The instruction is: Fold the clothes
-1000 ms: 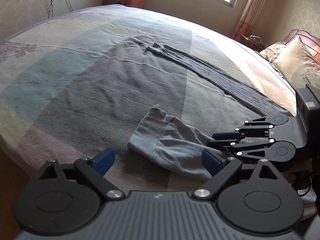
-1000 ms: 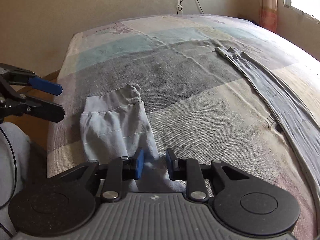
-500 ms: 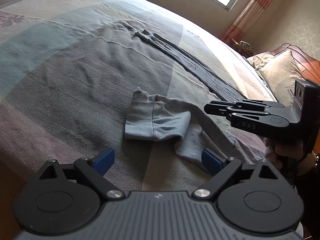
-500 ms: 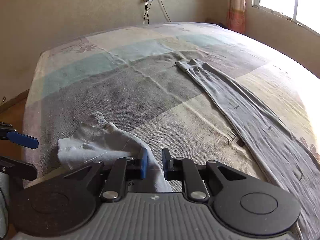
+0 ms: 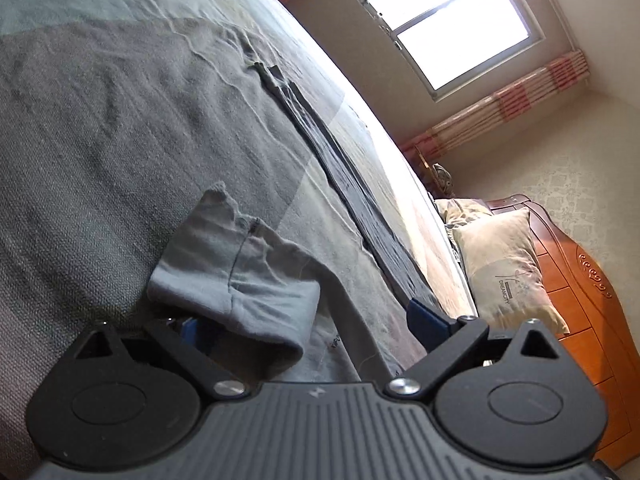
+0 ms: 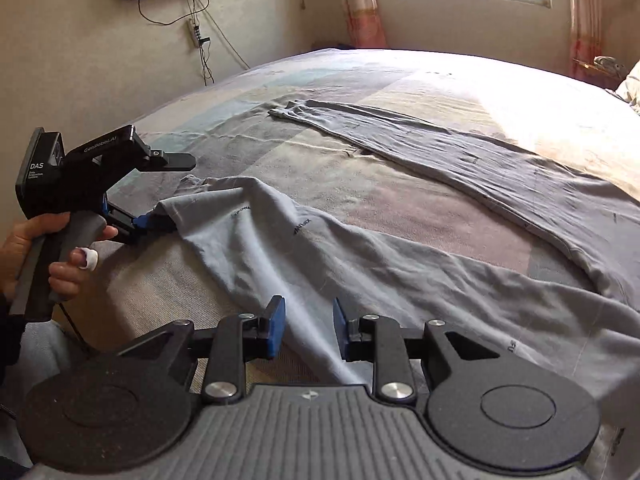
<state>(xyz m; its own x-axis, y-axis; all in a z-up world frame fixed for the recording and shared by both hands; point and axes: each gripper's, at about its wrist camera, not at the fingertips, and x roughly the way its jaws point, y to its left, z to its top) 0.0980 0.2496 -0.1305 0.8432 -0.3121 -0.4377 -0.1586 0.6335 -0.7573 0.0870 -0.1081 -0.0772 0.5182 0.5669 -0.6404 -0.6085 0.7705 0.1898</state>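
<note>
Grey trousers (image 6: pixel 400 272) lie on the bed. The far leg (image 6: pixel 480 160) is stretched out flat. The near leg's cuff (image 5: pixel 240 280) is bunched and folded over. My left gripper (image 5: pixel 308 320) stands wide open around that cuff, one blue pad under the fold and the other off to the right. In the right wrist view the left gripper (image 6: pixel 168 192) has one finger above the cuff and one below it. My right gripper (image 6: pixel 308 326) sits further along the near leg; its jaws are opening, with the cloth between the pads but not pinched.
The bed has a striped cover (image 6: pixel 360 80). A pillow (image 5: pixel 500 264) and a wooden headboard (image 5: pixel 580 300) stand at its head. The window (image 5: pixel 440 20) and curtains are beyond the far side. A person's hand (image 6: pixel 60 240) holds the left gripper's handle near the bed edge.
The right gripper slid away from the cuff along the near leg and its jaws parted. The left gripper sank and rolled, and its fingers now straddle the folded cuff.
</note>
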